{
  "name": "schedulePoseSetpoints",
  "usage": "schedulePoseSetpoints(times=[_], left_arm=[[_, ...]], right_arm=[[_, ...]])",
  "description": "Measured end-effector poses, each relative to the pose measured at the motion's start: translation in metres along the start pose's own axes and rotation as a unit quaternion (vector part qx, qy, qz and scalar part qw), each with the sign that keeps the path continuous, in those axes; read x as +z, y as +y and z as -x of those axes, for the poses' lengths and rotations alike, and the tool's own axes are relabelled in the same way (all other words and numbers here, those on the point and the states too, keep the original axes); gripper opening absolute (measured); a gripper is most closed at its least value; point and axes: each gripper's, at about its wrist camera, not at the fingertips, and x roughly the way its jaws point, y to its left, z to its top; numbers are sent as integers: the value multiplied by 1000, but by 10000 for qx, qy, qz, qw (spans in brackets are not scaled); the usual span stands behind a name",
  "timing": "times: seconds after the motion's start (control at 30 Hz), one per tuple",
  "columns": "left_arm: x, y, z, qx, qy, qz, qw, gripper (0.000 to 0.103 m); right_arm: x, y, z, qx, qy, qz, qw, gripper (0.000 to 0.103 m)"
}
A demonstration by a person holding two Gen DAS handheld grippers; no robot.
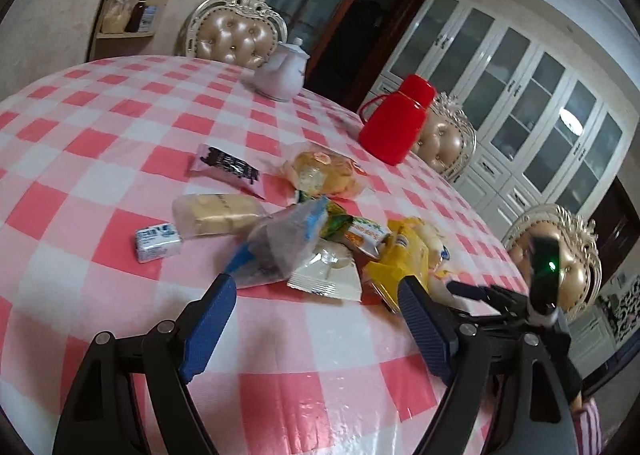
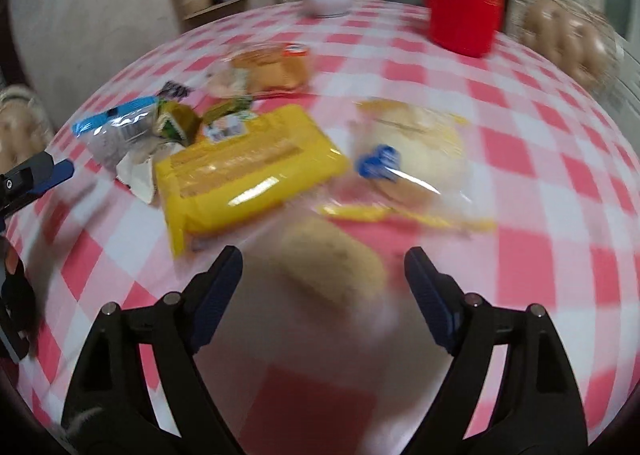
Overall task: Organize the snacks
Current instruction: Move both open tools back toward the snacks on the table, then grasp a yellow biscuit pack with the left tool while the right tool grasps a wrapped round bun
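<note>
I was working in a home dining room. A round table (image 1: 100, 127) wore a pink-and-white checked plastic cloth, with ornate tufted chairs (image 1: 234, 35) drawn up around it. A white teapot (image 1: 282, 73) and a red thermos jug (image 1: 396, 119) stood on it. White glass-fronted cabinets (image 1: 520, 103) lined one wall, and corner shelves (image 1: 132, 19) held bottles and jars.

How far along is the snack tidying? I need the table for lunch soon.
Nothing looks sorted yet: the yellow packet, the blue-edged bag and other wrappers lie in a loose heap on the checked tablecloth. In hand: nothing. The left claw is open over the cloth, and the right claw is open around a clear-wrapped bun, not gripping. All the grouping remains.
</note>
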Motion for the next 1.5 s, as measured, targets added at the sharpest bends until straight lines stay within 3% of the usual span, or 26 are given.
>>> schedulePoseSetpoints(times=[0.07,0.13,0.2,0.33,0.43,0.5,0.63,0.7,0.87,0.93,1.03,1.17,1.2,1.27,1.33,1.5], left_arm=[[-2,-5,-2,11,56,-113,9999,84],[-3,-8,-3,20,87,-221,9997,84],[-5,-11,-3,47,81,-341,9994,84],[-10,-17,-4,77,137,-539,9984,84],[-14,-24,-5,104,159,-731,9971,84],[-17,-31,-7,64,210,-910,9956,84],[-19,-38,-5,-12,168,-1108,9937,84],[-18,-38,-6,-19,165,-1042,9944,84],[-13,-55,-30,237,399,-1017,9937,84],[-13,-75,-50,464,556,-1335,9884,84],[-12,-107,-87,690,745,-1819,9781,84],[-11,-132,-128,1116,980,-2267,9626,84],[-11,-134,-137,1093,1138,-2341,9593,82],[-11,-131,-138,995,1232,-2299,9603,54],[-14,-126,-129,821,1213,-2222,9639,51],[-33,-119,-92,822,1429,-2252,9603,50]], right_arm=[[0,8,-5,-30,74,271,9996,89],[-5,16,-1,58,23,507,9987,83],[-12,24,5,98,-7,716,9974,57],[-31,46,26,102,155,968,9951,44],[-43,52,40,333,-3,745,9967,44],[-44,53,35,273,47,633,9976,51],[-43,57,29,157,23,651,9977,53],[-44,57,31,69,-6,621,9980,40],[-52,44,43,-534,9,-128,9985,39],[-57,30,51,-745,-36,-616,9953,39],[-67,14,63,-691,-152,-1133,9910,39],[-71,8,67,-683,-181,-1326,9887,39],[-70,8,66,-697,-189,-1331,9885,39],[-69,7,66,-706,-178,-1306,9888,39],[-69,7,65,-730,-183,-1297,9887,39],[-71,10,59,-649,-146,-1260,9898,39]])
